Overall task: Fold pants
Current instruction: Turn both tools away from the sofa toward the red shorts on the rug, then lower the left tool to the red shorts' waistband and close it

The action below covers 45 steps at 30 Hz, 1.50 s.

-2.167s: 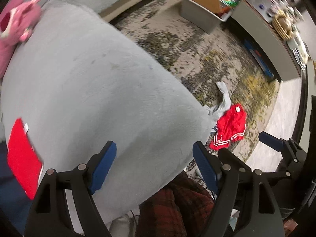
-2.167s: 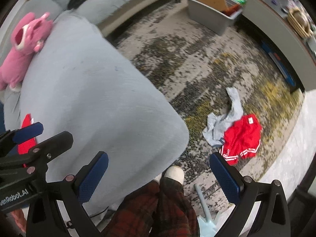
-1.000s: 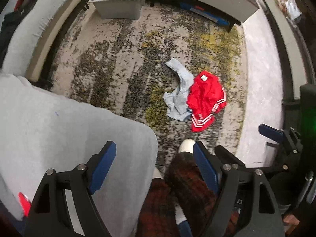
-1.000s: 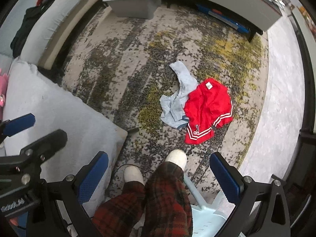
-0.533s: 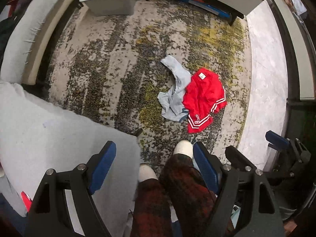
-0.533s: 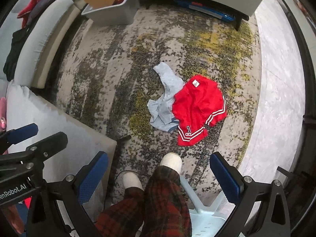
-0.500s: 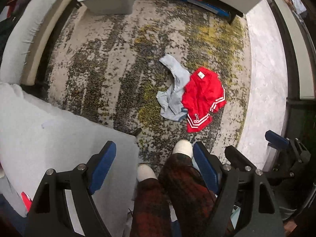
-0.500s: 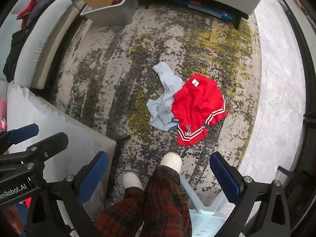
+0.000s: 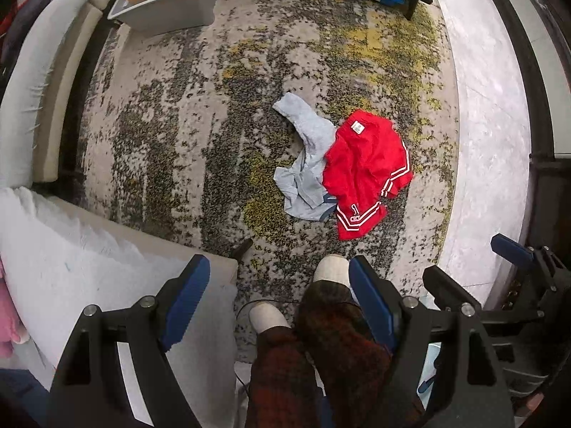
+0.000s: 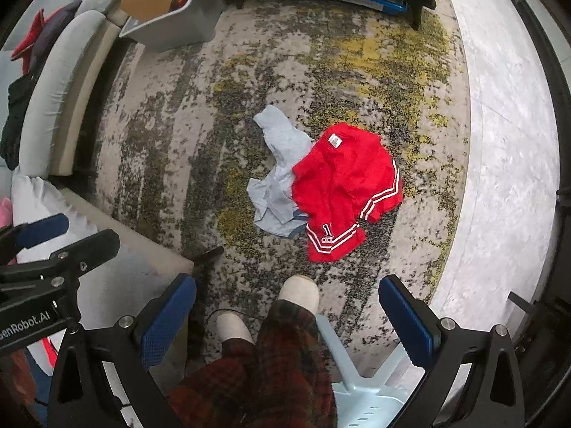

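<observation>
Red shorts (image 10: 342, 185) with white stripes lie crumpled on the mottled rug (image 10: 200, 114), partly overlapping a pale blue garment (image 10: 276, 178) bunched beside them on the left. Neither piece looks folded; both are in loose heaps, well apart from the person's feet (image 10: 298, 292) and from either claw.

Both claws hang high over the floor, pointing straight down. The left gripper (image 9: 276, 301) has its blue pads spread wide with nothing between them but the view of the person's plaid trouser leg (image 9: 342, 324) far below. The right gripper (image 10: 287, 315) is likewise released, its pads wide apart and empty.

A grey cushion (image 9: 71, 260) fills the lower left, a grey bin (image 10: 175, 25) with a cardboard sheet stands at the far edge of the rug, and a pale plastic stool (image 10: 360, 388) sits under the person.

By my reckoning the folding has not begun: 0 of the 2 garments is laid flat. What is left is nearly everything: reaching down, picking up one piece, spreading it out, then folding it.
</observation>
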{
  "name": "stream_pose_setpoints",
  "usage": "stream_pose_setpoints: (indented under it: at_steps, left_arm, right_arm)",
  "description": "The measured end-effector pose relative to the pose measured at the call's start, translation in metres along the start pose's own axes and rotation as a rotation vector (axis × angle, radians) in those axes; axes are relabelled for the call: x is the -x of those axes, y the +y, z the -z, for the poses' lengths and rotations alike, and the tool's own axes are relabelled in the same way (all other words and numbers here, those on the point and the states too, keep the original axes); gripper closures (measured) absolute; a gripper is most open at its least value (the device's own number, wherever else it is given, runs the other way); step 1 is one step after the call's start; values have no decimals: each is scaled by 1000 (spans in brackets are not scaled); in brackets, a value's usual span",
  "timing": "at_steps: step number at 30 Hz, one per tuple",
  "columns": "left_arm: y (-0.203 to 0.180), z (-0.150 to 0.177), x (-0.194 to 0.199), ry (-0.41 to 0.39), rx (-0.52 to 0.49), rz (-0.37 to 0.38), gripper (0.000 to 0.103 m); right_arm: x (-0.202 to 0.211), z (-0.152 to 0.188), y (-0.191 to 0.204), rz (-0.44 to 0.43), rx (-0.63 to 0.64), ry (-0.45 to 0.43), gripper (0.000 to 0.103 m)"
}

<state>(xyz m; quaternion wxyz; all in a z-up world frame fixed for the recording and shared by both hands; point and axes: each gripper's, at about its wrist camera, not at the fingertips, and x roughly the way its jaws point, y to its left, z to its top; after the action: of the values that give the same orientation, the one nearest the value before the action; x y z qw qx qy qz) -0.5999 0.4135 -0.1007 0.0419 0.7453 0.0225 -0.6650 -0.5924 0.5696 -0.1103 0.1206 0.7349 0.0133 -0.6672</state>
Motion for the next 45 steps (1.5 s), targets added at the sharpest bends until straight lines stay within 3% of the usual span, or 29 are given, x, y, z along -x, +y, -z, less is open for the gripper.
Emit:
stream_pose_setpoints:
  at_steps: [8, 15, 21, 25, 30, 33, 37, 39, 42, 45]
  left_arm:
    - [-15, -10, -20, 13, -35, -2, 25]
    - [-17, -17, -55, -8, -36, 126, 25]
    - [-31, -41, -107, 22, -86, 201, 33]
    - [-48, -55, -139, 22, -132, 114, 33]
    - [-64, -66, -163, -58, -172, 71, 33]
    - [-75, -69, -181, -111, -190, 11, 38]
    - [-86, -72, -211, -90, -213, -45, 42]
    - [-86, -70, -227, -62, -182, -32, 43]
    - [-81, -70, -243, -14, -112, 46, 43]
    - [-77, -72, -258, 21, -73, 49, 43]
  right_arm:
    - [-9, -9, -30, 31, -41, -39, 2]
    - [-25, -20, -47, 64, -85, -68, 3]
    - [-50, -20, -57, 97, -130, -53, 3]
    - [-70, -25, -69, 64, -173, -62, 3]
    - [-96, -29, -78, 44, -166, -111, 5]
    - [-114, -34, -86, 34, -152, -130, 21]
    - [-140, -38, -97, 44, -138, -153, 29]
    - [-150, -39, -101, 50, -137, -160, 29]
    - [-166, -38, -107, 32, -148, -164, 29]
    - [-180, -39, -108, 46, -130, -164, 29]
